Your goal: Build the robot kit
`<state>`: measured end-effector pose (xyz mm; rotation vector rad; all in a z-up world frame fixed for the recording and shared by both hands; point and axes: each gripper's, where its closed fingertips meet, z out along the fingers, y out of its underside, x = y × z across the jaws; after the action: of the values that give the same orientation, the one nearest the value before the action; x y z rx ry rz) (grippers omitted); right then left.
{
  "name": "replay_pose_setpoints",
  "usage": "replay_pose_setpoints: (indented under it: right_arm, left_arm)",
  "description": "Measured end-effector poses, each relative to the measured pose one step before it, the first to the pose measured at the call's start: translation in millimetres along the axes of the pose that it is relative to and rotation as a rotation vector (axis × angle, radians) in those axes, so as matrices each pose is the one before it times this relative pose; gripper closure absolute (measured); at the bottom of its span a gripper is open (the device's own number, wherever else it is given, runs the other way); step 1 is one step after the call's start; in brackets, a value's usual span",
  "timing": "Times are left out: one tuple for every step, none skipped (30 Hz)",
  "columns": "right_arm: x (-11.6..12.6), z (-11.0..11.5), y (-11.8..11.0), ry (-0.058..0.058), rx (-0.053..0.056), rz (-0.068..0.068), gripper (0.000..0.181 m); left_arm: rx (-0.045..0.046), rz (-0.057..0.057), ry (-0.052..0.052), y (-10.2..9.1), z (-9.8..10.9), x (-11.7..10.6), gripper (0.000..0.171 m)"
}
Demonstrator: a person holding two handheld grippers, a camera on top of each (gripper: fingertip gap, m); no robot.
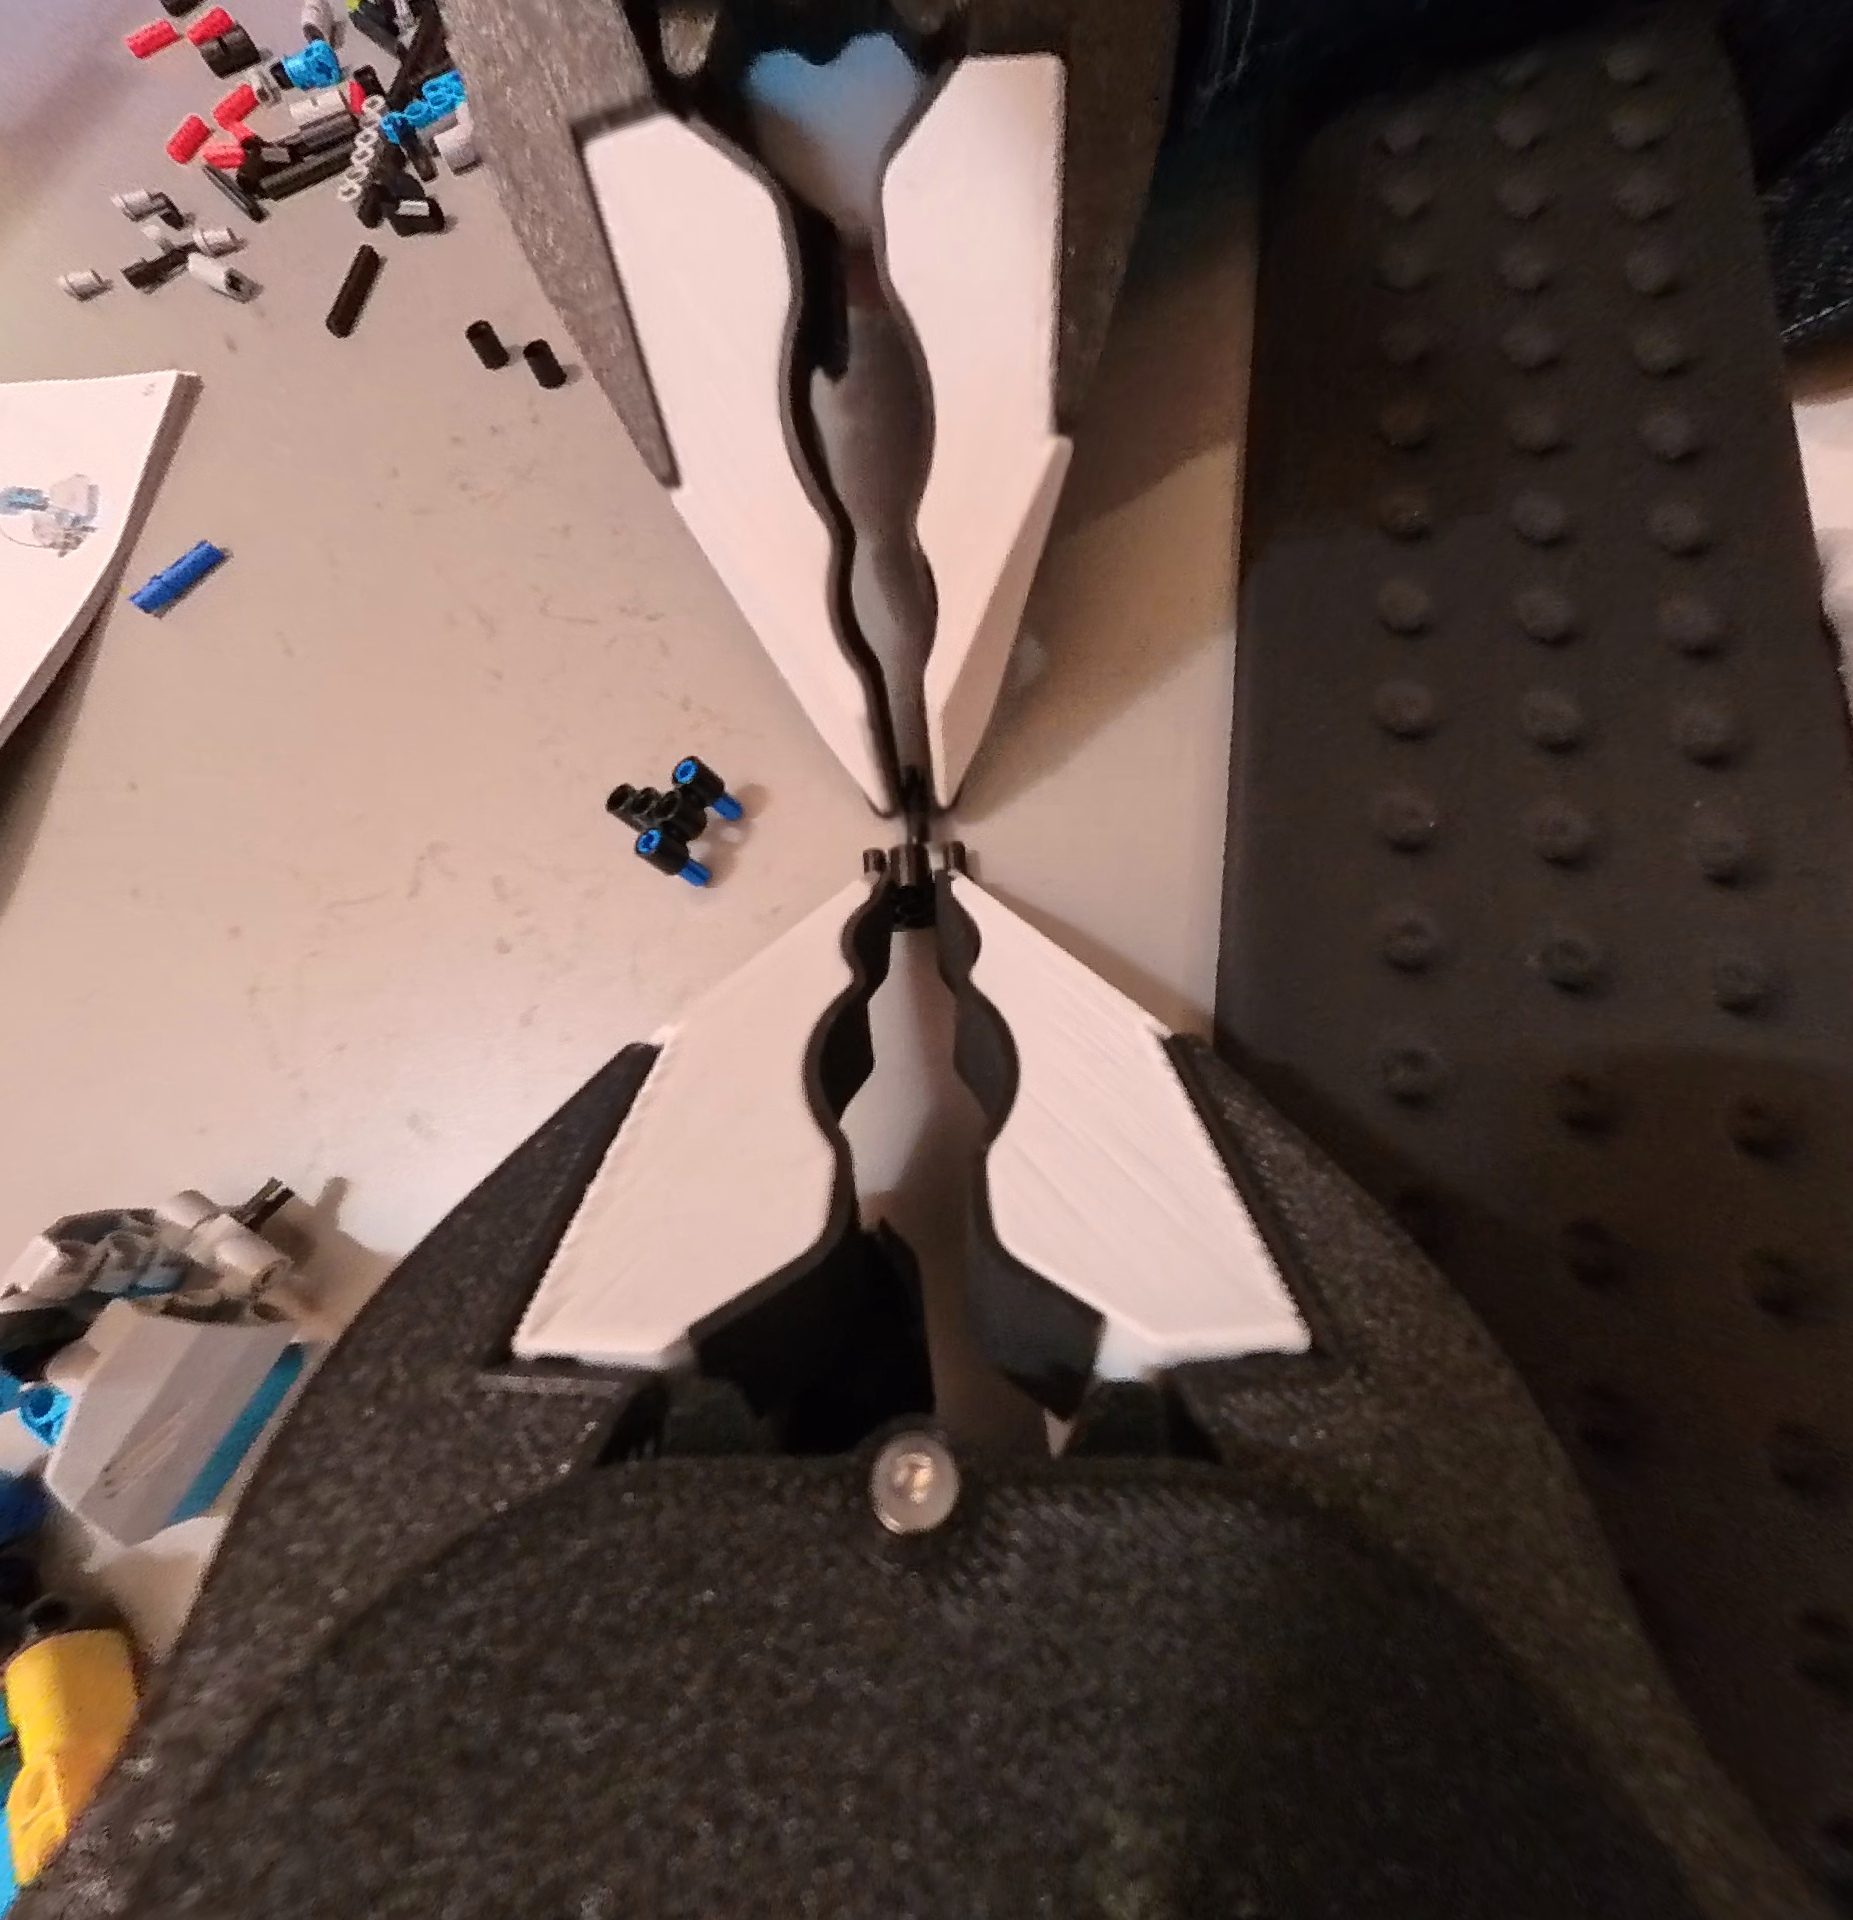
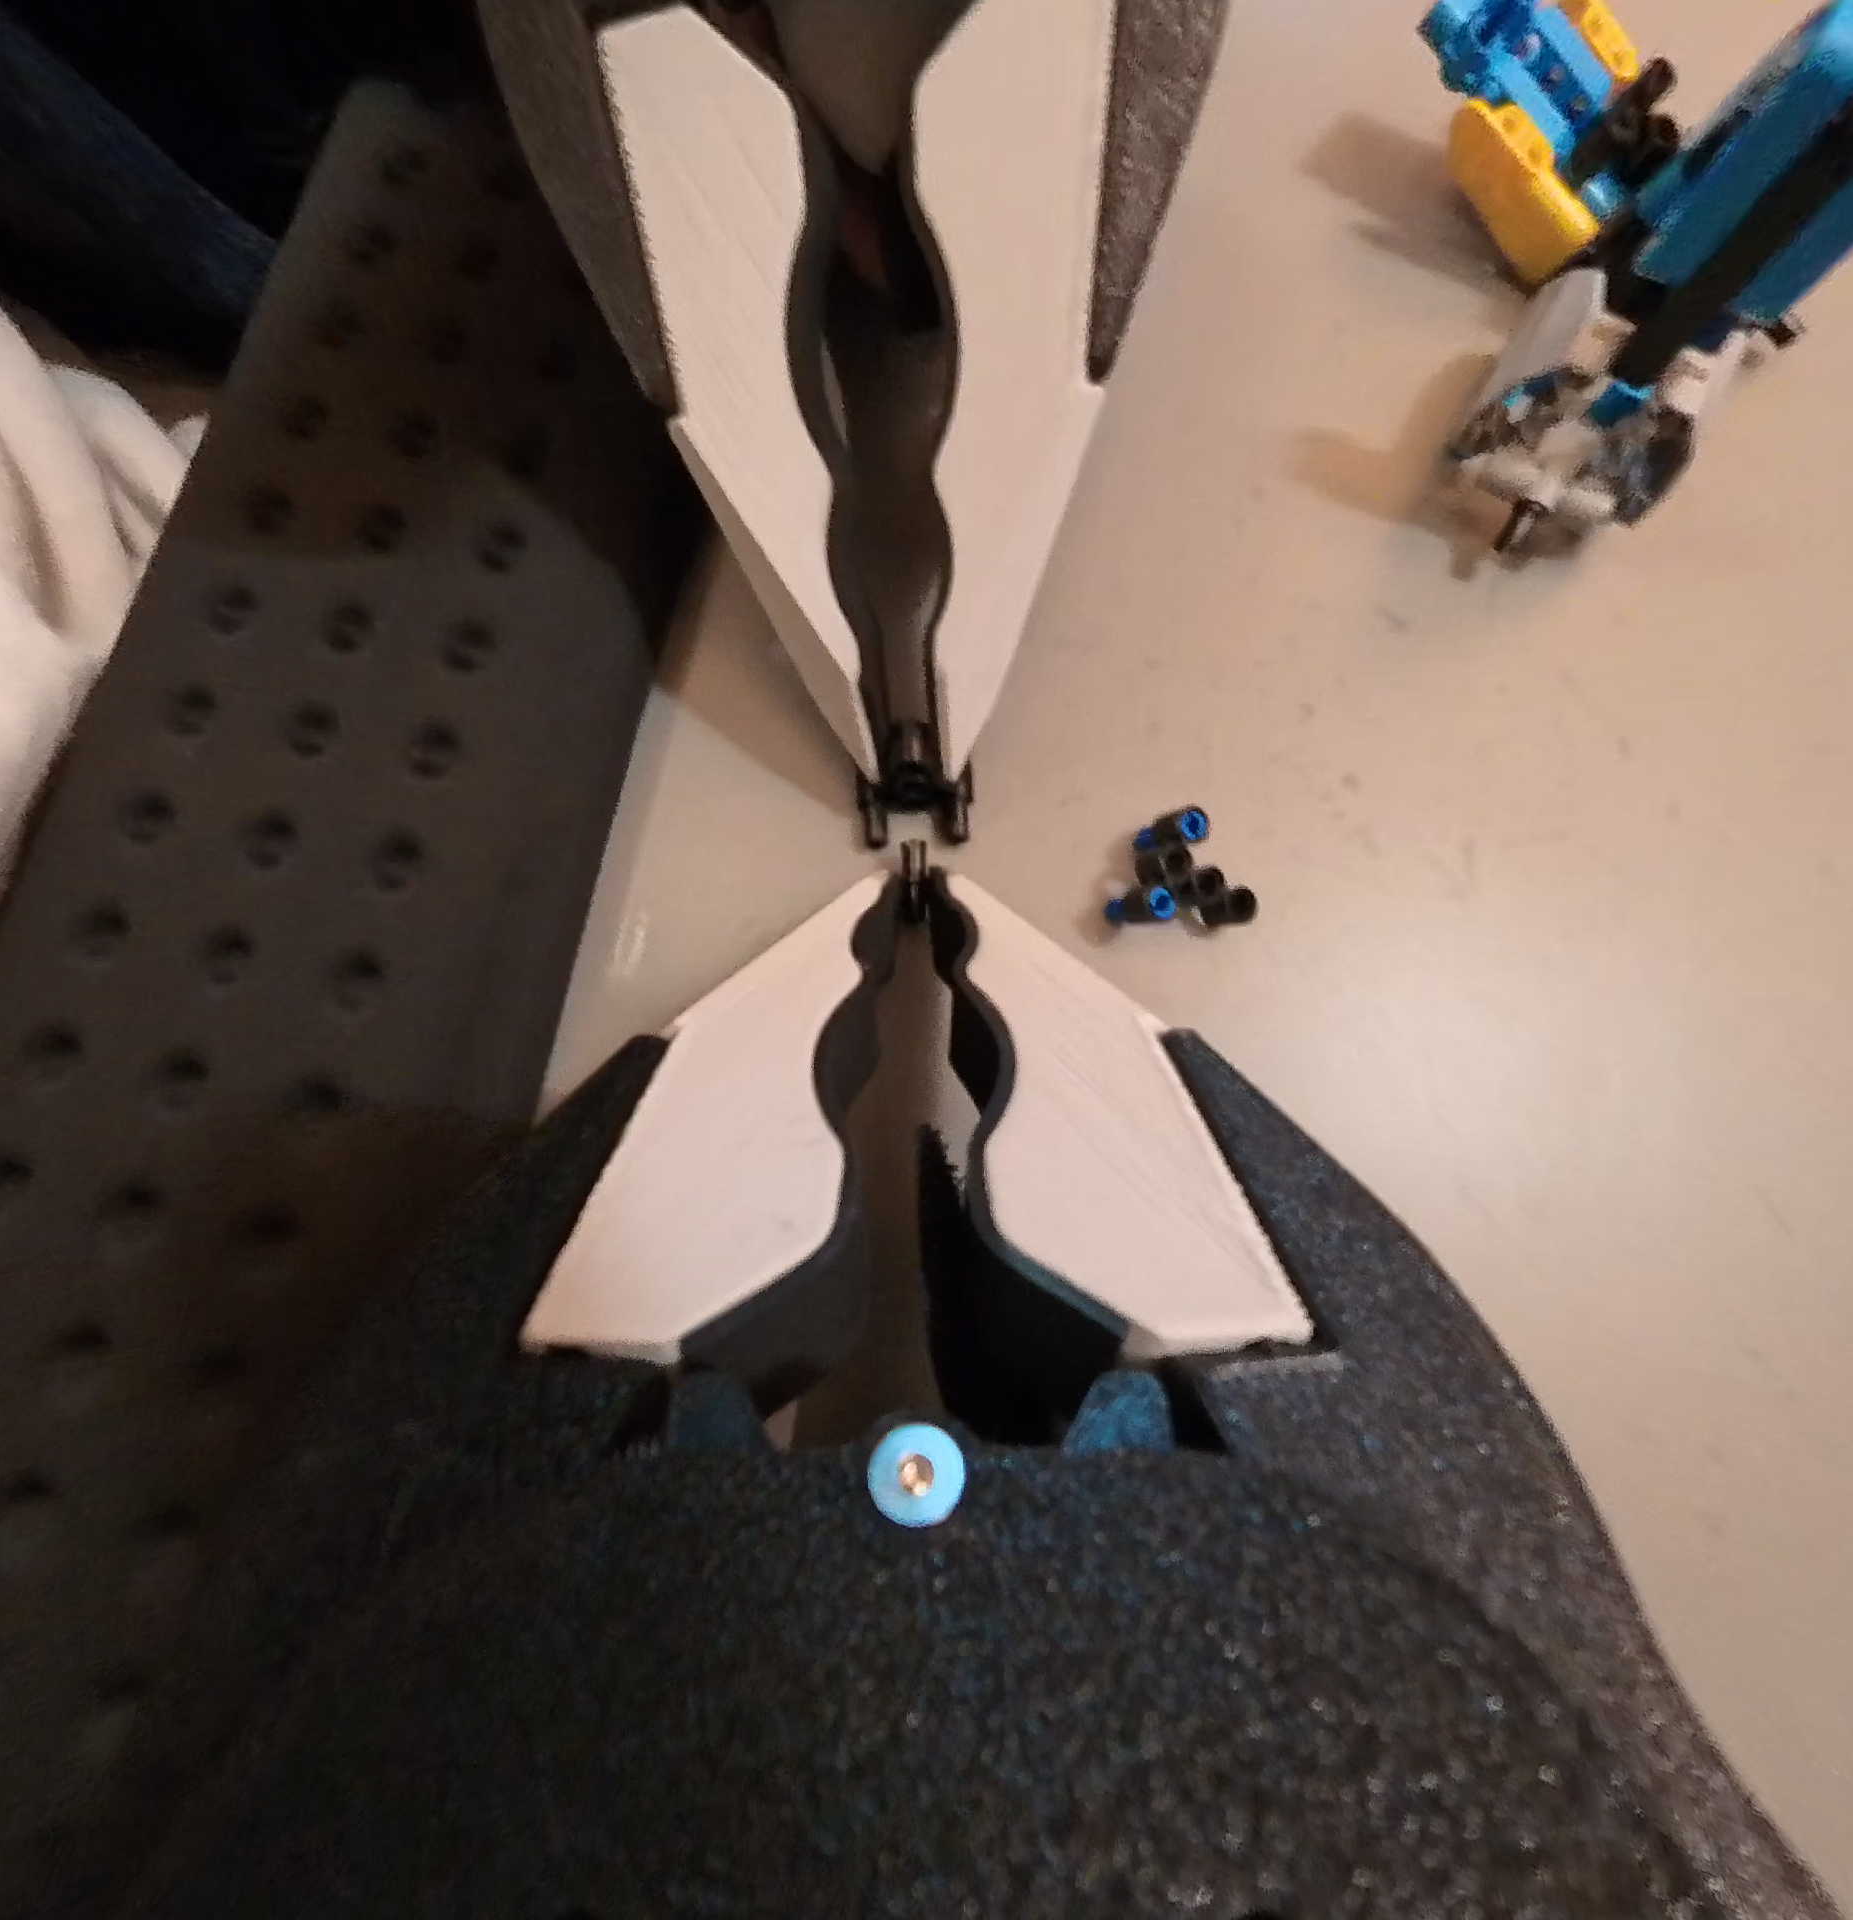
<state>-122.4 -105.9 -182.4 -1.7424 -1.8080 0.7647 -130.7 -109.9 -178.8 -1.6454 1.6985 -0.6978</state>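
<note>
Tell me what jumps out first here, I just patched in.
Two claws meet tip to tip at centre frame: the left claw pinches a small black cross-shaped connector, the right claw a thin black pin, with a small gap between the parts. Just beside them on the beige table lies a black and blue connector cluster.

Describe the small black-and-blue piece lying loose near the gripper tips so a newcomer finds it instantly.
On the beige table, look beside where the two grippers' tips meet. The black-and-blue connector cluster lies alone there; blue pin ends mark it, unlike the plain black parts pinched in the grippers.
</note>
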Motion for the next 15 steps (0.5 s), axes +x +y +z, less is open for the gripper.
replay_pose_setpoints:
  right_arm:
    - [-0.34, 3.25, 0.99, -0.0001, -0.0212, -0.0044, 0.177]
    - [0.37, 1.48, 0.54, 0.0028, -0.012, -0.0076, 0.177]
    - [1.32, -1.42, -1.45, 0.0087, 0.0073, -0.0024, 0.176]
    - [0.16, -1.51, 0.49, 0.0011, 0.0014, -0.0013, 0.171]
    - [-0.37, -1.59, 1.04, -0.0019, 0.0031, 0.0041, 0.169]
    - [-0.79, -1.69, 1.32, -0.0039, 0.0025, 0.0046, 0.169]
    - [1.12, -1.61, 0.7, 0.0094, 0.0059, 0.0024, 0.169]
    - [1.5, -1.09, 0.88, 0.0118, 0.0015, 0.0012, 0.169]
    - [-0.58, -0.34, 0.0, -0.0017, 0.003, -0.001, 0.17]
    - [-0.05, 0.77, -0.77, 0.0004, 0.0039, -0.0012, 0.17]
    - [1.56, 1.94, 0.29, 0.008, -0.0063, -0.0013, 0.17]
    - [0.05, 2.27, 1.04, -0.0014, -0.0098, -0.0041, 0.17]
    - [-0.5, 0.64, -0.9, -0.0045, 0.0033, -0.0031, 0.171]
    - [2.46, -0.22, -1.44, 0.014, 0.0075, -0.0013, 0.171]
    - [0.64, -0.1, 0.41, 0.0013, -0.0024, -0.0052, 0.171]
  left_arm:
    - [-0.00003, 0.0011, -0.0008, 0.07, 0.05, -0.08, 0.163]
    - [0.00023, 0.0027, -0.0019, -0.07, -0.02, 0.03, 0.163]
    - [0.00002, 0.0023, -0.0022, -0.03, -0.03, -0.07, 0.163]
    - [-0.00015, 0.0, -0.0006, -0.04, 0.07, -0.08, 0.163]
    - [-0.00025, -0.0014, 0.0006, -0.02, 0.07, -0.02, 0.163]
    - [-0.00036, -0.0017, 0.0004, -0.05, 0.16, -0.22, 0.163]
    - [0.00001, -0.0004, 0.0, -0.18, 0.25, -0.17, 0.163]
    - [0.00007, 0.0022, -0.0021, -0.35, 0.37, -0.13, 0.163]
    - [0.00017, 0.0043, -0.0032, -0.38, 0.48, -0.04, 0.163]
    - [-0.00003, 0.0029, -0.0025, -0.35, 0.35, -0.14, 0.163]
    - [-0.00059, -0.0007, -0.0011, -0.03, 0.26, -0.18, 0.163]
    - [-0.00015, -0.0021, 0.001, -0.09, 0.04, -0.12, 0.163]
    - [0.00009, -0.001, 0.0008, 0.06, -0.06, 0.08, 0.163]
    - [-0.00008, 0.0012, -0.0011, 0.0, -0.02, -0.04, 0.163]
    - [0.00004, 0.0023, -0.0017, -0.02, 0.11, 0.01, 0.163]
